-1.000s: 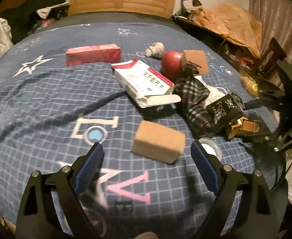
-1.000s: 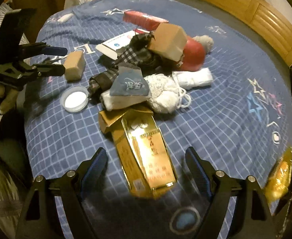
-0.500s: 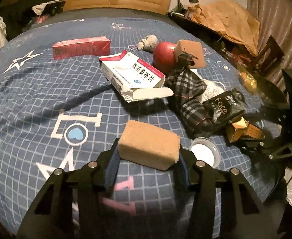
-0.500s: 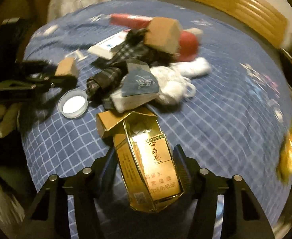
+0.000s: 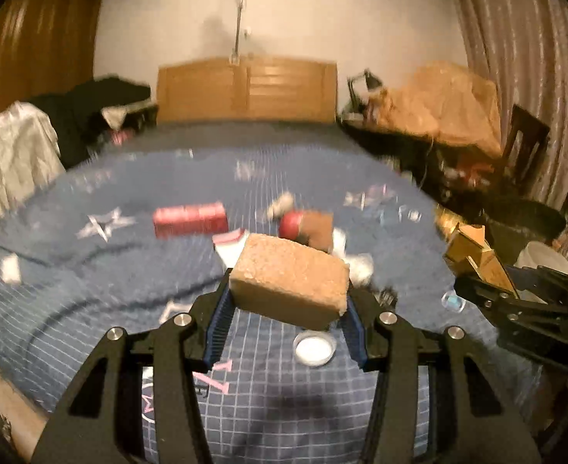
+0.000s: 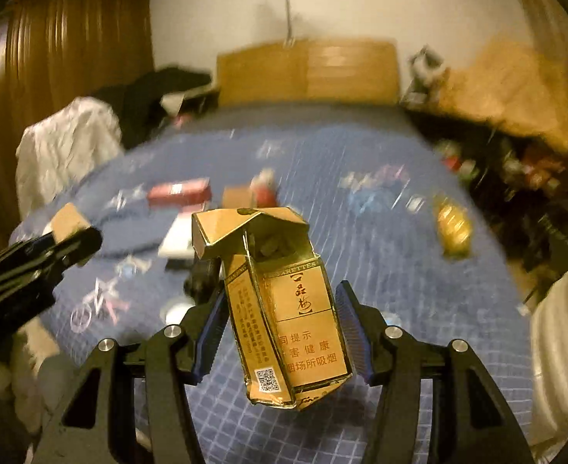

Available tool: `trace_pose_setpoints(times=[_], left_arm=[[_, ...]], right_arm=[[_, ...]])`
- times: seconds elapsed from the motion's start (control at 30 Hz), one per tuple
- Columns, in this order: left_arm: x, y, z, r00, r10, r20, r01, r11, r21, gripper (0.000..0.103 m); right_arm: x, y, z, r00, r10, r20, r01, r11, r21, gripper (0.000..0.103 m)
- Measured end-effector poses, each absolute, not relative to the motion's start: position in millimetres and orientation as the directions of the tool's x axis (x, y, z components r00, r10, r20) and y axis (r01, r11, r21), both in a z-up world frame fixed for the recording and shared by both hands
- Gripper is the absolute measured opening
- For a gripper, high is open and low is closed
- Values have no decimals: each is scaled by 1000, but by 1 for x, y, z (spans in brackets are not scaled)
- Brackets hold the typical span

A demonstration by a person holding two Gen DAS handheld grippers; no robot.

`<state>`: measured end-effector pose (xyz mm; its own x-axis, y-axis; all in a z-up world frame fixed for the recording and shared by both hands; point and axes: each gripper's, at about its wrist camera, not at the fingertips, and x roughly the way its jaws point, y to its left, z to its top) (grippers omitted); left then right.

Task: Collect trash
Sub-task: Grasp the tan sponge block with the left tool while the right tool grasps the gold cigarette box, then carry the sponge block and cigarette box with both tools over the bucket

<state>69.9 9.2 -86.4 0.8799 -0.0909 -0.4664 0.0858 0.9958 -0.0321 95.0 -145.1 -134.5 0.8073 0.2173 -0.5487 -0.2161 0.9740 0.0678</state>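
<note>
Left gripper (image 5: 288,311) is clamped on a tan block (image 5: 289,280), blue pads pressing both its ends. A sec ago the jaws stood wide w/ the block lying on the bed (image 5: 90,282) between them; they closed on it and it's now up off the cover, above the near edge, tilted, right end lower. Block looks rough, grainy, cork-like, corners a bit crumbled.

Right gripper (image 6: 280,324) grips a gold cigarette pack (image 6: 284,309) by its long sides. Earlier it lay flat on the bed near the near edge w/ jaws wide around it; jaws closed and it's now held in the air, upright. Pack is crumpled, lid flap bent open at top, red Chinese print and a QR code on it.

White round lid (image 5: 314,348) lies on the cover below the block. Red box (image 5: 190,219) sits mid-bed; the background is blurred.
</note>
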Motion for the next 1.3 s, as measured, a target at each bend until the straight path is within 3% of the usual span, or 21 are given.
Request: trace_pose_setpoints(times=[0.23,0.37,0.87,1.3], left_arm=[[46,-3,-62,933,-49,-357,50,999,-7,48],[39,-3,-57,946,-34,-324,33,999,-9,48],[19,-3,-50,980,-24,-198,21,1000,-15,48],[18,-9,-50,980,-41,-196,41,999,-8,48]], right_arm=[[50,-141,-98,925,106,-364,-107,994,19,58],[34,-144,-87,946,74,-316,-70,997,25,58],[9,-146,-83,974,41,-222,-35,999,32,58],[3,-146,-82,975,41,-219,-34,999,35,58]])
